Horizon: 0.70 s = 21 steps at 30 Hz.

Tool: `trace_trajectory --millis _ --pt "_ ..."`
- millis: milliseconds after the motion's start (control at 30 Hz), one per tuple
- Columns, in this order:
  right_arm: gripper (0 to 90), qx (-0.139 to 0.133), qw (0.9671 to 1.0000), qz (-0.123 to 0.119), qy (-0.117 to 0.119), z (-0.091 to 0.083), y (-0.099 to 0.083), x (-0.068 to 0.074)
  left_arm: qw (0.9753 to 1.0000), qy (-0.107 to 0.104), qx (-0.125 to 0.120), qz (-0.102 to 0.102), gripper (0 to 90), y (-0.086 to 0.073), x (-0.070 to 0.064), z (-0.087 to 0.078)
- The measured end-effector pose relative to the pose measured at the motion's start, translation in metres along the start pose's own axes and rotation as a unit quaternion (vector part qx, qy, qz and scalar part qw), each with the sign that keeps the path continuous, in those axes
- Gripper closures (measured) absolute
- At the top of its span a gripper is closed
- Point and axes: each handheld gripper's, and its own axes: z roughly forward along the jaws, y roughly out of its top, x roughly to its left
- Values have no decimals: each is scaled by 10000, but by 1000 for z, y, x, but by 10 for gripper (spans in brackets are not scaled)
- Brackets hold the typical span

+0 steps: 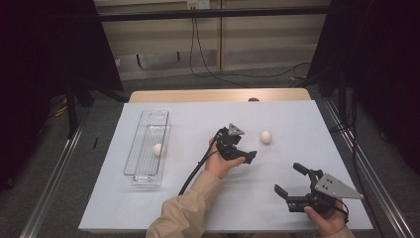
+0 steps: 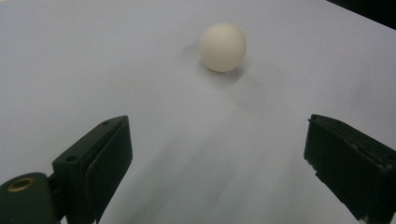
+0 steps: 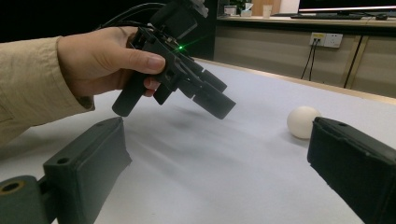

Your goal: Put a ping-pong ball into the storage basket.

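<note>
Egg (image 1: pixel 266 137) lies on the table, long axis indiscernible (looks round), ahead of the left gripper's (image 1: pixel 247 157) spread, empty jaws.

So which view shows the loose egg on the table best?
The left gripper view: the egg sits large and unobstructed ahead of the open jaws. The high view shows it small; the right gripper view shows it partly hidden behind a jaw.

Both grippers' fingers (image 2: pixel 98 163) apart, empty.
</note>
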Motion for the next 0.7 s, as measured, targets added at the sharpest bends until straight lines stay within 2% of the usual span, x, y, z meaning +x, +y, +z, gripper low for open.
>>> trace_trajectory --millis 700 --pt "41 -7 10000 9 4 0 0 0 9999 23 62 79 81 6 -8 16"
